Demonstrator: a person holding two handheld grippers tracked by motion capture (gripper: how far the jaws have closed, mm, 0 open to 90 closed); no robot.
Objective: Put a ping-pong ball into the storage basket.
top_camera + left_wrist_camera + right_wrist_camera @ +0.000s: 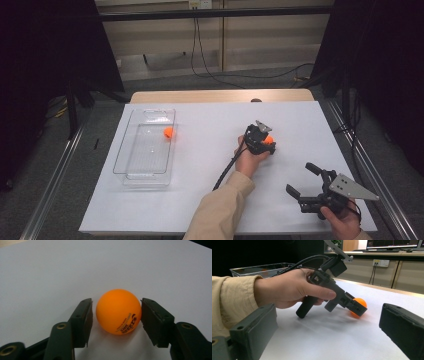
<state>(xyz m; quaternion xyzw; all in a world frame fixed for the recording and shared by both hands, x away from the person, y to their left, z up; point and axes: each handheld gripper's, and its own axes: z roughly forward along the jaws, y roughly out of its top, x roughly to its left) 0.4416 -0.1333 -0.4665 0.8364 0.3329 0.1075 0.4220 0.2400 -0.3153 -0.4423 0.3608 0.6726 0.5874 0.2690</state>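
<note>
The table (200, 200) carries a white sheet that covers most of its top. On the left part of the sheet stands a clear plastic tray (131, 150), and one orange ball (169, 132) lies inside it near the far right wall.

The left tool (267, 141) is held near the middle of the table, well apart from the tray, and points down at a second ball (118, 311) resting on the white sheet. In the left gripper view this second ball sits between the two jaws: the right-hand jaw touches it, while a thin gap shows at the left-hand jaw. The jaws are nearly closed around the ball but not clamped on both sides.

The right tool (305, 179) is held at the near right corner of the table, its jaws spread wide with nothing between them, aimed toward the left tool.
</note>
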